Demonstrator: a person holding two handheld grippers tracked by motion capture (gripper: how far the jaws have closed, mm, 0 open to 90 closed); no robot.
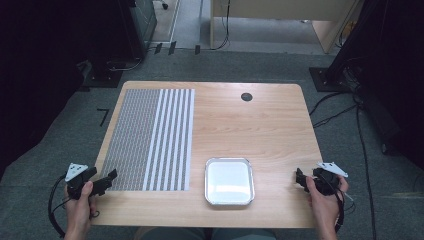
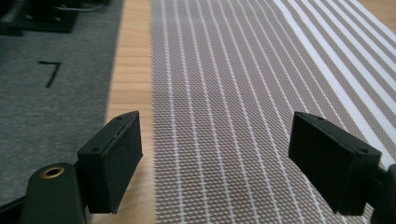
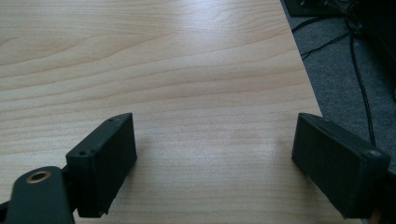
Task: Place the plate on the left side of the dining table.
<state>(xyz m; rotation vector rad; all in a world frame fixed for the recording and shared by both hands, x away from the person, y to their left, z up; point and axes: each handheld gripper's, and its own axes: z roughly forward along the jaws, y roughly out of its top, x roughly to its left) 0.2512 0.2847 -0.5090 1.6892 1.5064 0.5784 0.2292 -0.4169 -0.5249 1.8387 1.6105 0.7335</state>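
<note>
Both grippers, left (image 1: 107,179) and right (image 1: 299,177), sit wide apart at the table's (image 1: 260,125) near corners, foil tray (image 1: 229,181) at the near edge between them.

A pale wooden surface (image 1: 265,125) stands on grey carpet. A woven striped mat (image 1: 150,137) lies flat over its left part, reaching the near edge. A shallow foil tray (image 1: 229,181), empty, sits near the front edge, just right of the mat. A small dark round grommet (image 1: 246,96) sits toward the far edge.
</note>
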